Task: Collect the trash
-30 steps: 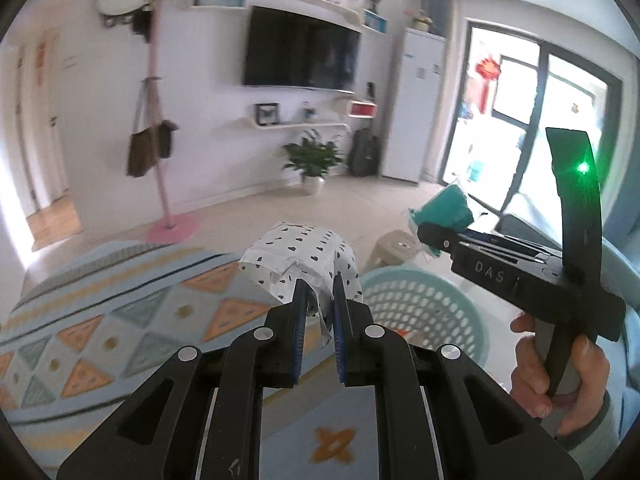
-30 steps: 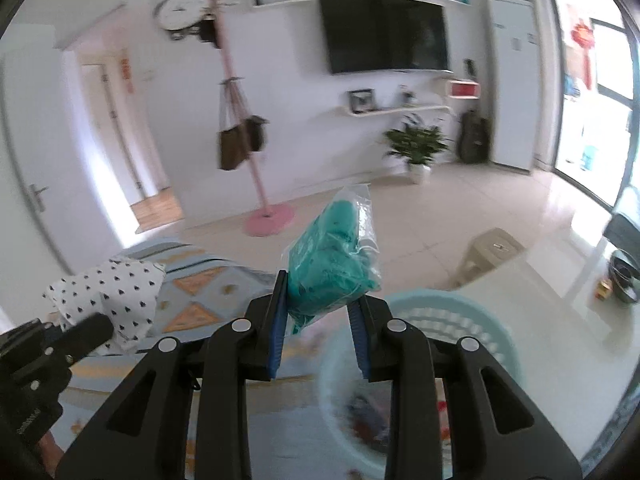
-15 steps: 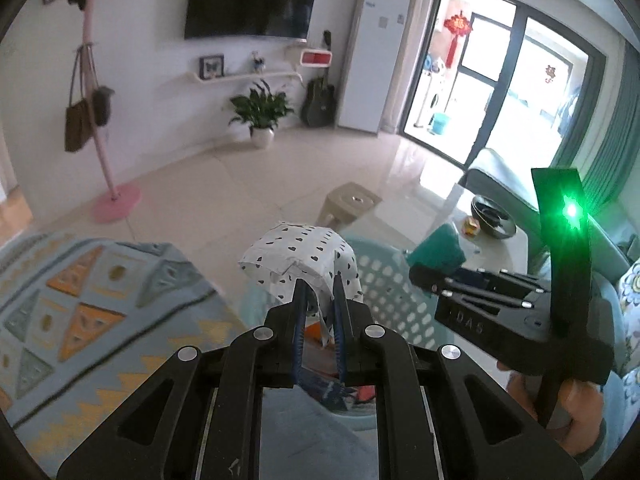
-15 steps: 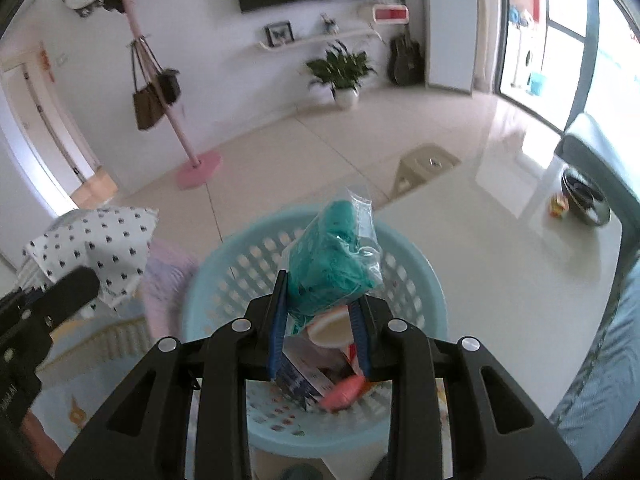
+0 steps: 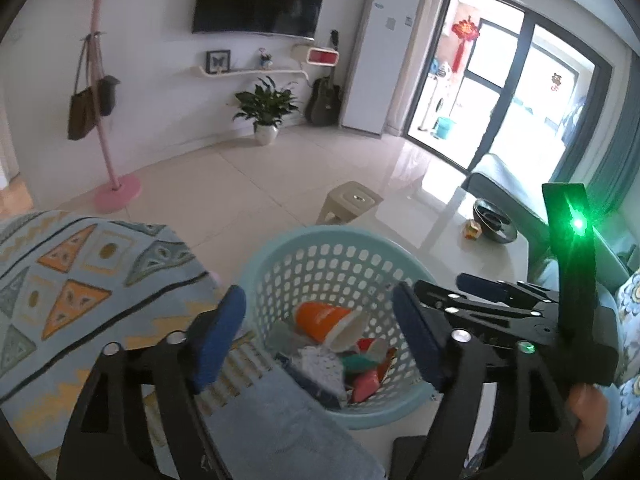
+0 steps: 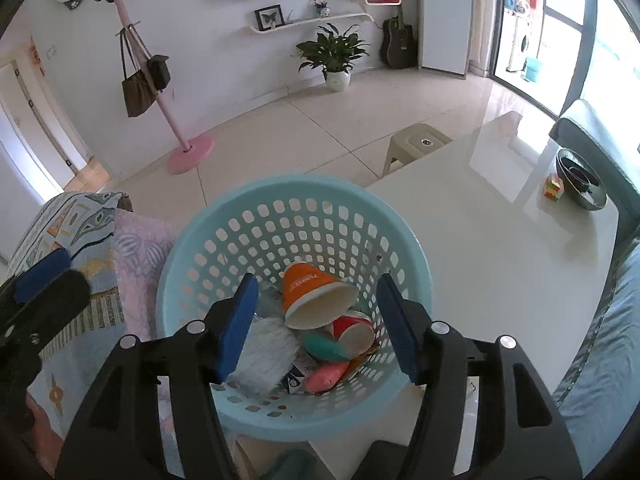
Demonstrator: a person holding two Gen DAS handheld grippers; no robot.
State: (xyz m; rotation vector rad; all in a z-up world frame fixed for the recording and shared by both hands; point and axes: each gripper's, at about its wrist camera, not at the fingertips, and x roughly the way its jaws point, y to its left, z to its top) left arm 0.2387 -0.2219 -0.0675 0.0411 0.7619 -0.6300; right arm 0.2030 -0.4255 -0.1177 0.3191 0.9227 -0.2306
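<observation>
A light blue perforated basket [image 5: 332, 240] [image 6: 296, 188] stands below both grippers. Inside lie an orange paper cup [image 6: 314, 294] [image 5: 320, 320], a spotted white wad [image 6: 266, 354] [image 5: 322, 364], a teal bag [image 6: 324, 346], a red cup [image 6: 354, 330] and a pink piece [image 6: 328, 374]. My left gripper [image 5: 320, 340] hangs over the basket's near left side, jaws opening, nothing between them. My right gripper [image 6: 316, 322] is over the basket's middle, jaws also opening and empty. It shows in the left wrist view as the right gripper [image 5: 496, 304], held by a hand [image 5: 588, 408].
The basket sits by the corner of a glossy white table [image 6: 500, 248] that carries a dark bowl [image 6: 580, 178] and a small cube [image 6: 553, 188]. A patterned cloth [image 5: 80, 272] lies to the left. A beige stool [image 5: 350, 202] stands on the tiled floor beyond.
Both grippers came down over the basket and opened. The spotted wad left the left jaws and the teal bag left the right jaws; both now lie in the basket.
</observation>
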